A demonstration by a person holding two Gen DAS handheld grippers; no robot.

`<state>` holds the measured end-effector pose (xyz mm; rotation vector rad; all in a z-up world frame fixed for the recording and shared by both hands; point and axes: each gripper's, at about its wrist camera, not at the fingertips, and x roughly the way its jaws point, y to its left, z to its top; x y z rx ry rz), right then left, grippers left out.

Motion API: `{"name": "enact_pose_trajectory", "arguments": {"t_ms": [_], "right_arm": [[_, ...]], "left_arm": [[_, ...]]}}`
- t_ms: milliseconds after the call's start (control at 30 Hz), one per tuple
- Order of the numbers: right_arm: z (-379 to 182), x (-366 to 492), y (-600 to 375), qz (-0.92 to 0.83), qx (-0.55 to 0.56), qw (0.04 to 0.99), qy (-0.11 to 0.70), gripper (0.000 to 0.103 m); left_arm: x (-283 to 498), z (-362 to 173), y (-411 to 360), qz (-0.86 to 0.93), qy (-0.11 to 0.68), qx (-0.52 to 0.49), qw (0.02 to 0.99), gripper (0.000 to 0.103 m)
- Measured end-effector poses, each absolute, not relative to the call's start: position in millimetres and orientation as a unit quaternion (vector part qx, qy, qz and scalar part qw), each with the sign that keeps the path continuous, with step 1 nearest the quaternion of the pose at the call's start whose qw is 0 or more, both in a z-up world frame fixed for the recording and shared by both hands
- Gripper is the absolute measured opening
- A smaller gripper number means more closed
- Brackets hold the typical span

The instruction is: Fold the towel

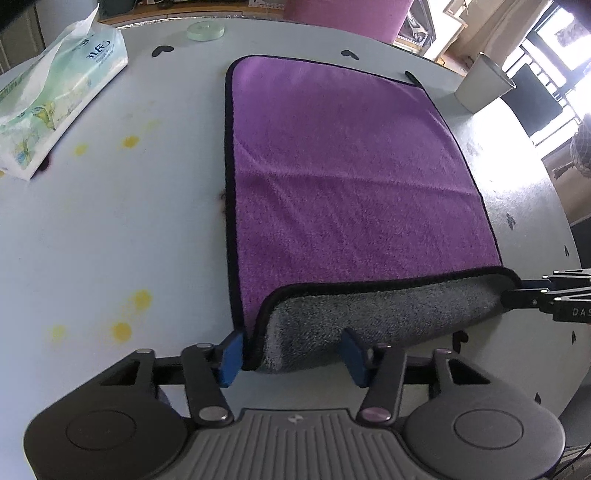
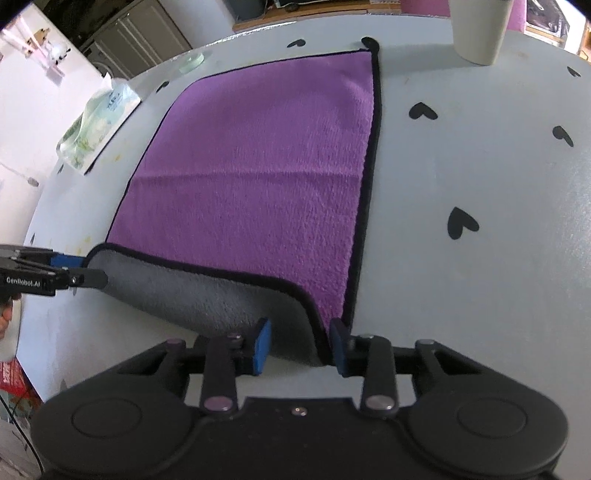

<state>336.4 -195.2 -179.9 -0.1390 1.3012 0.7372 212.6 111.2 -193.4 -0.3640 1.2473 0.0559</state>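
Observation:
A purple towel (image 1: pixel 332 166) with a black hem and a grey underside lies flat on a pale round table (image 1: pixel 110 229); it also shows in the right wrist view (image 2: pixel 258 177). Its near edge is rolled up and over, showing a grey band (image 1: pixel 369 317). My left gripper (image 1: pixel 291 354) holds the near left corner between its blue pads. My right gripper (image 2: pixel 299 343) holds the near right corner the same way. Each gripper shows in the other's view: the right one (image 1: pixel 517 295), the left one (image 2: pixel 85 273).
A tissue pack (image 1: pixel 55 99) lies at the far left, a pale green disc (image 1: pixel 205 29) at the far edge, and a white cup (image 1: pixel 480 83) at the far right, close to the towel's far corner. Black heart marks (image 2: pixel 460 221) and yellow stains (image 1: pixel 122 328) dot the table.

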Motion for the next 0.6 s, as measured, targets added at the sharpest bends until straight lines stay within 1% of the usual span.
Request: {"name": "enact_pose_trajectory", "arguments": {"t_ms": [100,167,200,233,267,300,333,400,600], "right_arm": [[-181,337,-196,0.336,-0.07,0.729,0.592,0.027],[-180,336,-195,0.333,-0.075,0.73,0.592,0.023],[-180,336,-195,0.331,-0.077,0.73,0.593,0.02],[-179,336,-194,0.332,-0.08,0.73,0.592,0.017],[-179,336,-193,0.334,-0.083,0.73,0.591,0.013],[-179,335,-192,0.335,-0.086,0.729,0.591,0.008],[-178,334,-191,0.338,-0.091,0.728,0.589,0.007],[-177,332,-188,0.342,-0.104,0.731,0.581,0.005],[-163,337,-189,0.341,-0.097,0.753,0.554,0.004]], "left_arm": [[213,-192,112,0.027,0.582,-0.164,0.796,0.045],[213,-192,112,0.037,0.583,-0.157,0.796,0.034],[214,-193,113,0.041,0.582,-0.155,0.797,0.03],[213,-193,113,0.042,0.582,-0.152,0.798,0.022],[213,-194,113,0.045,0.582,-0.149,0.798,0.017],[213,-194,113,0.047,0.583,-0.146,0.798,0.014],[213,-194,113,0.048,0.583,-0.143,0.799,0.008],[213,-193,113,0.05,0.579,-0.141,0.801,0.008],[216,-174,120,0.073,0.54,-0.146,0.825,0.008]]}}
